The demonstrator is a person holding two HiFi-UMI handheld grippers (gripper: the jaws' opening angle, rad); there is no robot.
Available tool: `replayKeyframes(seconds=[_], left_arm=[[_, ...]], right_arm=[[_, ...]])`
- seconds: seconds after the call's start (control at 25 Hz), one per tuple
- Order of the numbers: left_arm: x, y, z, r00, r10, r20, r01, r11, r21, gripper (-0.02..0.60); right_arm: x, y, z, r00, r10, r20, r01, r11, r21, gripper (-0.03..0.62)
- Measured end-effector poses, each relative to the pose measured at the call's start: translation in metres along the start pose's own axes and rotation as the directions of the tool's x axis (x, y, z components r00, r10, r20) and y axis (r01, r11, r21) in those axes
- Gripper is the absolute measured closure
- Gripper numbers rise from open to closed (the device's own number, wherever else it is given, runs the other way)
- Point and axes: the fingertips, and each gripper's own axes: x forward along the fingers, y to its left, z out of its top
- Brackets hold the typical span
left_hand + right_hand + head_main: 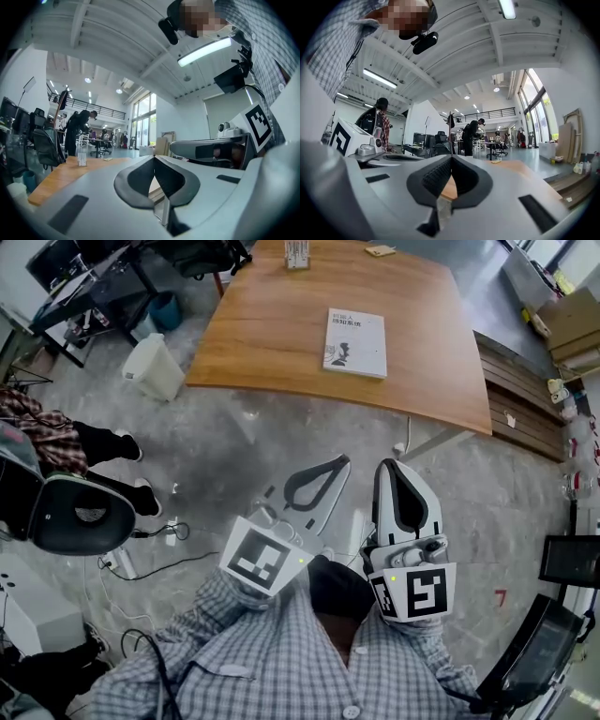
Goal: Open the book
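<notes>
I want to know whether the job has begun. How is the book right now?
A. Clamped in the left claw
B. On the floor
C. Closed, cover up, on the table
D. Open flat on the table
C: the book lies closed with its cover up on the wooden table. The left claw and right claw are shut and empty over the floor, short of the table.

Head view looks steeply down; gripper views level, sharing table.
</notes>
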Motion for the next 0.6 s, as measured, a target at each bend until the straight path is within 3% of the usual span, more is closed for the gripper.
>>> replayKeyframes(seconds=[0.6], left_arm=[[-0.051, 0.02, -0.001, 1.0, 0.012, 0.013, -0.012, 1.0, 0.017, 0.581]], right_arm=[[0.0, 0.046, 0.0, 0.999, -0.024, 0.028, 0.024, 1.0, -0.02, 0.574]])
